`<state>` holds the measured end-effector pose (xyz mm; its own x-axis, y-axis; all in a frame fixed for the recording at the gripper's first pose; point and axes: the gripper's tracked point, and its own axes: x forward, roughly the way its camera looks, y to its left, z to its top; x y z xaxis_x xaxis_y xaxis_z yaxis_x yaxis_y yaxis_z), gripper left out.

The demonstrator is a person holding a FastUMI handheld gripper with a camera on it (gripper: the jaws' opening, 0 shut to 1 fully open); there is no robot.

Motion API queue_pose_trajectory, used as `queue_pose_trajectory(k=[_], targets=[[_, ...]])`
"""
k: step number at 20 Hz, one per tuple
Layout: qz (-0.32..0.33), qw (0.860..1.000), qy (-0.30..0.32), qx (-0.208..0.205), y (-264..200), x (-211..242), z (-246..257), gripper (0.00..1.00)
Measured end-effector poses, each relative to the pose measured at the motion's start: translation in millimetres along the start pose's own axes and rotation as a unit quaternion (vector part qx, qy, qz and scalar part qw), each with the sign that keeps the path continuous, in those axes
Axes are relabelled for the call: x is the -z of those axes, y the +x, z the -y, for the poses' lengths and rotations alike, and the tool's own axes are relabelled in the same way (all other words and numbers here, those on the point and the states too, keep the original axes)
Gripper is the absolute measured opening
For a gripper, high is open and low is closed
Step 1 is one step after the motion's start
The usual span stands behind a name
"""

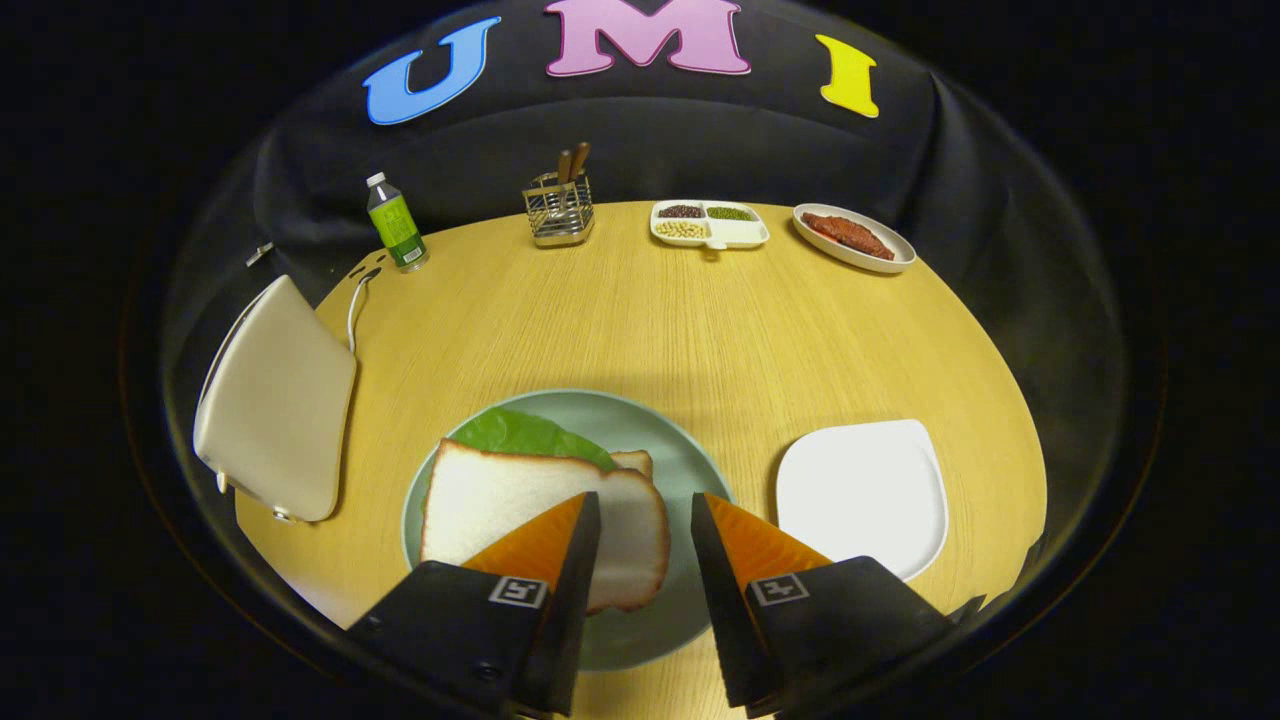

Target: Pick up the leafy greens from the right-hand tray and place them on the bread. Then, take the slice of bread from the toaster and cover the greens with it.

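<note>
The gripper (645, 520) hovers over the wooden counter (700, 320) with its jaws parted and gripping nothing. Just beneath and ahead of its fingers, a slice of bread (500, 500) lies atop the leafy greens (525, 433) on a pale green plate (690, 470), with the edge of a lower slice (635, 461) peeking out behind. An empty white tray (862, 495) sits to the right, a cream toaster (275, 400) to the left. Beyond stand a green-labelled bottle (396, 222), a wire utensil holder (559, 208), a divided dish of beans (709, 224) and an oval plate of meat (853, 238).
</note>
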<state>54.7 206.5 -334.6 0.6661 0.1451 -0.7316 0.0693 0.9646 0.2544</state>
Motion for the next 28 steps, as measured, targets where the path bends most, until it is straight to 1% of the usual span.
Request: queue_pose_trajectory(k=[1,2,4,7,10,13,16,18,22,25,28], targets=[[0.002,1.0,-0.002,0.005,-2,0,5,0.66],[0.003,1.0,-0.002,0.008,-4,0,7,0.85],[0.004,1.0,0.005,0.005,-7,-2,10,1.0],[0.01,1.0,0.002,0.004,-14,-4,14,1.0],[0.021,1.0,0.01,-0.009,-27,-12,11,1.0],[0.052,0.998,0.016,-0.026,-48,-34,11,1.0],[0.096,0.994,0.023,-0.038,-78,-69,16,0.99],[0.135,0.989,0.025,-0.046,-103,-98,19,0.99],[0.215,0.975,0.017,-0.061,-160,-154,32,0.99],[0.26,0.963,-0.006,-0.068,-202,-180,41,0.99],[0.286,0.954,-0.034,-0.084,-235,-193,38,0.99]])
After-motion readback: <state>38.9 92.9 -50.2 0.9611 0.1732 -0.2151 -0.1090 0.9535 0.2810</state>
